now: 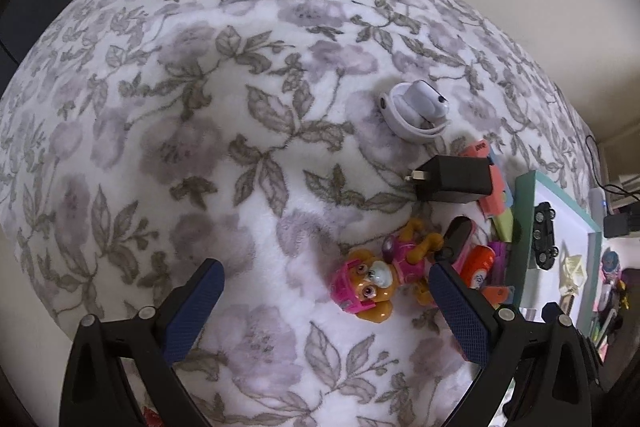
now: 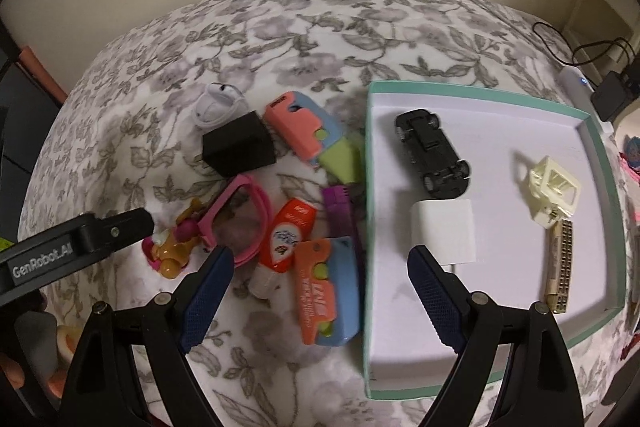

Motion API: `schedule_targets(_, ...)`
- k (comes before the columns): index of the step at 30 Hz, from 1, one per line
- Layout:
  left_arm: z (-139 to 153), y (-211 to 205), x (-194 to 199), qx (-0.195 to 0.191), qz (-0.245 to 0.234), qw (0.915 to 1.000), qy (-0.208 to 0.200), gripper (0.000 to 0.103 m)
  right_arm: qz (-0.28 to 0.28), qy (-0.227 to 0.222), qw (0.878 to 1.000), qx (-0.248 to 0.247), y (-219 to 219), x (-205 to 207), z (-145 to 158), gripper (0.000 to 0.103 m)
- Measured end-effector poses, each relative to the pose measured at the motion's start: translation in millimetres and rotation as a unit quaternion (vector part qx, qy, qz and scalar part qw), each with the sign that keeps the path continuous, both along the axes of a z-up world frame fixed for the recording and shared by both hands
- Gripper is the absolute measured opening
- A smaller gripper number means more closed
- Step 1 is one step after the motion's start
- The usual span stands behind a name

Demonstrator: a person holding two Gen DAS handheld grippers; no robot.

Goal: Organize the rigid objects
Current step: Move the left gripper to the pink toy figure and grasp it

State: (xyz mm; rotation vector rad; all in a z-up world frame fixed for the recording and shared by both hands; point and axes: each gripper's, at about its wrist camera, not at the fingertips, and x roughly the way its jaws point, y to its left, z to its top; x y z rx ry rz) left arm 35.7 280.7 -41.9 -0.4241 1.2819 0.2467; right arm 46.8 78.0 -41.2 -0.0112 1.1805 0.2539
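Floral fleece blanket (image 2: 280, 27) covers the bed, with a cream wall behind it and cables and a dark adapter off at the far right.

On the blanket sits a shallow tray (image 2: 600, 155) with a teal rim and white floor. Inside it lie four things: a black toy car (image 2: 434, 151) on its roof, wheels up, its long axis running from far left to near right; a white charger cube (image 2: 444, 231) just near of the car; a cream plastic piece (image 2: 556, 187) toward the right wall; and a slim brass-coloured harmonica (image 2: 560, 267) along the right wall, long axis pointing away from the camera.

Left of the tray, outside it, is the loose pile: a white coiled cable with its plug (image 2: 214, 103), a black charger (image 2: 238, 143) with prongs pointing left in the left wrist view, two pink-and-blue cases (image 2: 304, 131) (image 2: 326, 291), pink glasses (image 2: 240, 219), an orange-and-white tube (image 2: 286, 243) with its cap toward the camera, a purple comb (image 2: 340, 211), and a pup figure (image 1: 372, 275) lying on its back, head toward the left camera.

Left tongs (image 1: 324, 307) are spread wide and empty, low over the blanket, the right finger (image 1: 460, 311) just beside the pup. Right tongs (image 2: 320, 291) are likewise wide apart and empty, straddling the tray's left wall.
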Motion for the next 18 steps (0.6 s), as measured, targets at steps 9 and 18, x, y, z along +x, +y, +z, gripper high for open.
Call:
schedule_targets(9, -12, -20, 4, -0.043, -0.037, 0.9983, 0.013, 0.103, -0.041, -0.005, 0.999, 0.005, -21, 7, 5, 0.089)
schedule_targets(18, -25, -27, 5, -0.049, -0.054, 0.997, 0.027, 0.082, -0.046, 0.001, 0.999, 0.004, -22, 9, 2, 0.089)
